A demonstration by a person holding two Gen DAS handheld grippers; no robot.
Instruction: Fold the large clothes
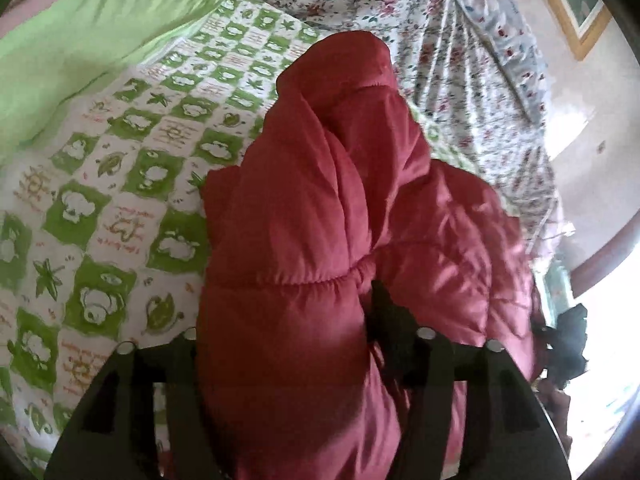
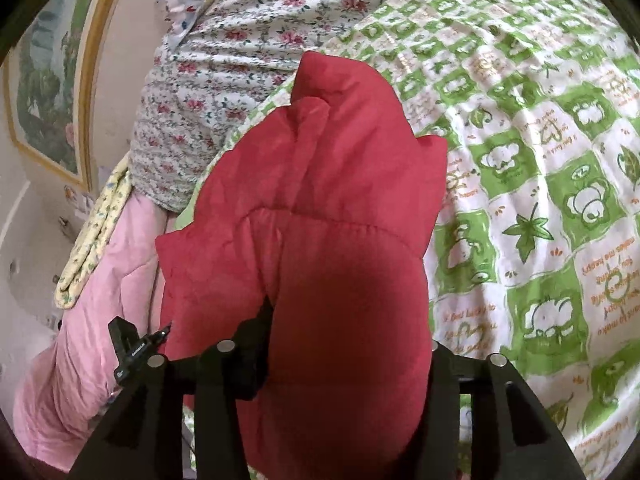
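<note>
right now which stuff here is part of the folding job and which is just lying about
Part of the job:
red puffer jacket
left hand-held gripper
right hand-held gripper

Just lying about:
green patterned bedsheet
floral quilt
pink quilt
framed picture

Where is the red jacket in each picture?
Left wrist view: the red jacket fills the middle and lower right, bunched between the jaws.
Right wrist view: the jacket fills the middle, running down between the jaws.
Shared landmark: the green checked quilt lies under it, on the left in the left view and on the right in the right view.
</note>
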